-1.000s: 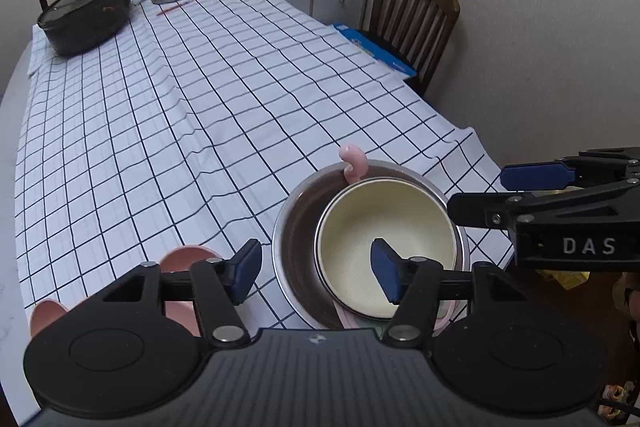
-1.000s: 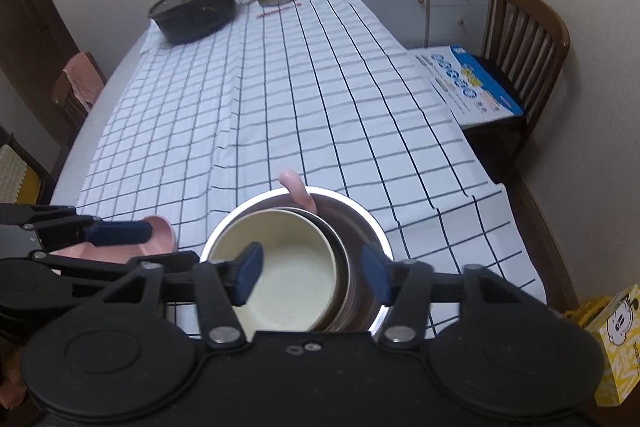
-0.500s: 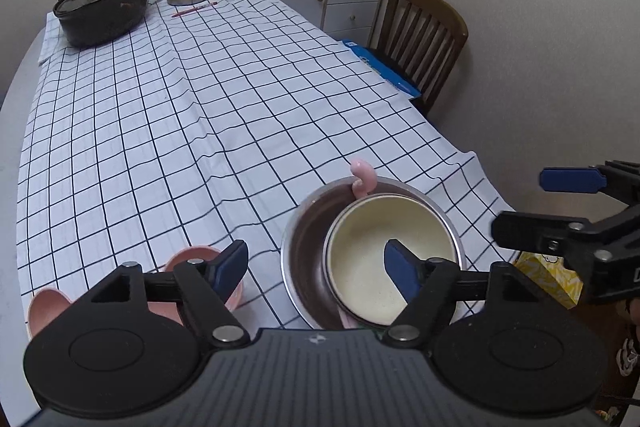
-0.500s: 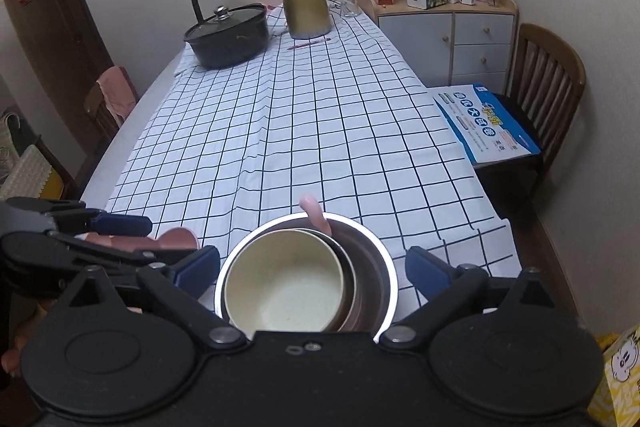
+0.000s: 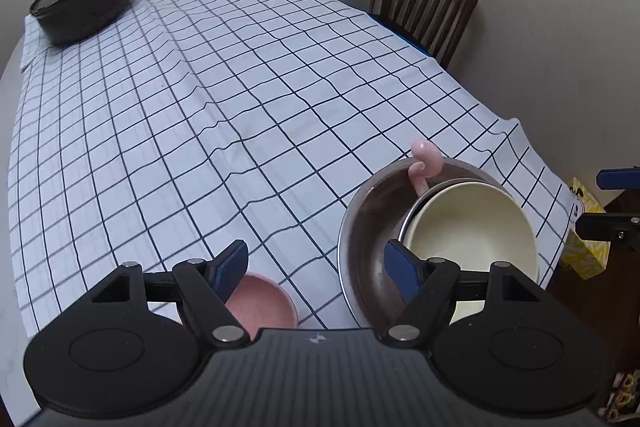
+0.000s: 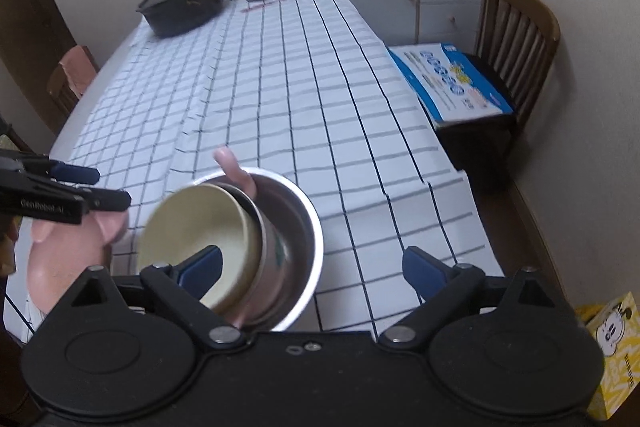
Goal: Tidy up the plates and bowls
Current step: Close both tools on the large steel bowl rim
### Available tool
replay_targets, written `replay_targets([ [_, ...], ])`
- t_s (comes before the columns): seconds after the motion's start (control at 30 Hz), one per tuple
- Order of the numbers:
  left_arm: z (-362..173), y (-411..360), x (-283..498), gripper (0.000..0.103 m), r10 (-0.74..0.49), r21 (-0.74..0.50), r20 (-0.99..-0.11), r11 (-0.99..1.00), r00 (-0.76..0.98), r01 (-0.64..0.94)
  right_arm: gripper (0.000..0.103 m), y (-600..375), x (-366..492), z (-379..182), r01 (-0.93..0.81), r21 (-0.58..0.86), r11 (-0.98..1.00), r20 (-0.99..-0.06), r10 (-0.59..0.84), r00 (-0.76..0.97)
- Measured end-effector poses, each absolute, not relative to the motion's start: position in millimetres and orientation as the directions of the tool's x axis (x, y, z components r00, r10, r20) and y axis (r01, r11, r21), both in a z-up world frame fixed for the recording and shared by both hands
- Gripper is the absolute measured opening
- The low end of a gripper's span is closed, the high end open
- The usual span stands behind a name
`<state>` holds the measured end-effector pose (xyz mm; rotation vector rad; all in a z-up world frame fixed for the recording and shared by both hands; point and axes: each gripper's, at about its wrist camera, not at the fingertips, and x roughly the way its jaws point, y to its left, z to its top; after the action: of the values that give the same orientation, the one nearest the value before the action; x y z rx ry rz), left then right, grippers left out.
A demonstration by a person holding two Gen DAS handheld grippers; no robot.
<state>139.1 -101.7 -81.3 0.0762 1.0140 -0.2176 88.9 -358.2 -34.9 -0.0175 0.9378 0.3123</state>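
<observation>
The cream bowl sat nested in the steel bowl at the table's near edge; the pink bowl remained loose beside it. Both my left hand-held gripper and right hand-held gripper had just been opening, nothing between their jaws.

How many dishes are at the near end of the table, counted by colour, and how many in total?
Steel bowl: 1
Cream bowl, resting inside the steel one: 1
Pink bowl, on the cloth beside them: 1
Pink piece with a curled handle, under the cream bowl, mostly hidden: 1
Total: 4
</observation>
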Motion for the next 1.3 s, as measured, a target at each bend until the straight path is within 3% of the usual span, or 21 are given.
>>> replay_targets([
  [0.1, -90.1, -104.7, 147.3, 0.075, -0.139, 0.0, -0.859, 0.963, 0.492, 0.271, 0.093, -361.3, 92.2, -46.9, -0.257, 0.124, 0.958, -0.809, 0.247, 0.533],
  [0.47, -121.6, -104.4, 175.0, 0.073, -0.18, -0.065, -0.909, 0.953, 0.376, 0.297, 0.074, -361.8, 100.3, -86.3, -0.187, 0.189, 0.964, -0.86, 0.255, 0.443],
  [0.63, -129.9, -102.1, 182.4, 0.06, -0.203, -0.1, -0.921, 0.948, 0.333, 0.301, 0.067, -361.9, 106.1, -96.9, -0.149, 0.218, 0.964, -0.872, 0.261, 0.413],
  [0.7, -133.6, -102.4, 185.3, 0.05, -0.215, -0.12, -0.926, 0.947, 0.311, 0.298, 0.063, -361.2, 108.0, -100.7, -0.134, 0.222, 0.966, -0.878, 0.258, 0.403],
  [0.8, -137.3, -102.6, 188.1, 0.048, -0.229, -0.141, -0.927, 0.947, 0.298, 0.289, 0.053, -361.6, 111.1, -106.2, -0.106, 0.239, 0.965, -0.886, 0.262, 0.383],
  [0.9, -140.4, -103.6, 190.9, 0.038, -0.254, -0.179, -0.928, 0.945, 0.272, 0.273, 0.049, -360.0, 112.9, -109.0, -0.09, 0.25, 0.964, -0.89, 0.266, 0.37],
  [1.13, -144.5, -103.0, 192.2, 0.029, -0.29, -0.237, -0.925, 0.945, 0.244, 0.225, 0.035, -350.5, 116.8, -113.6, -0.083, 0.258, 0.963, -0.899, 0.27, 0.345],
  [1.3, -144.6, -105.3, 188.9, 0.016, -0.291, -0.246, -0.926, 0.948, 0.242, 0.201, 0.023, -348.5, 118.2, -113.8, -0.074, 0.27, 0.96, -0.898, 0.279, 0.34],
])
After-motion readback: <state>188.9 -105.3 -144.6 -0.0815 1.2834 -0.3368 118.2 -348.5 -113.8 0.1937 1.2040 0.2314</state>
